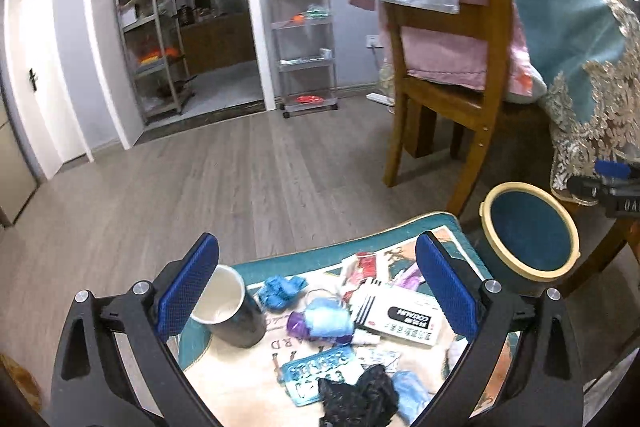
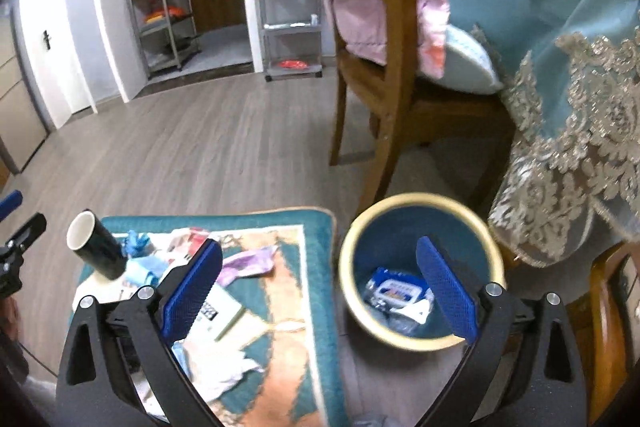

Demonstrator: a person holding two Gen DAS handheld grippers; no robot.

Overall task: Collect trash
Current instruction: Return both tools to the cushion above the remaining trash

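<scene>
In the left wrist view, the left gripper (image 1: pixel 316 283) hangs with fingers spread wide and empty above the trash (image 1: pixel 340 311) littering a patterned mat (image 1: pixel 320 255), a dark cup (image 1: pixel 230 307) beside one finger. In the right wrist view, the right gripper (image 2: pixel 320 291) is likewise spread and empty, one finger over the bin (image 2: pixel 420 271), which holds wrappers (image 2: pixel 396 293).

Dim indoor light, fisheye-bent edges, dark corners, slight blur
</scene>
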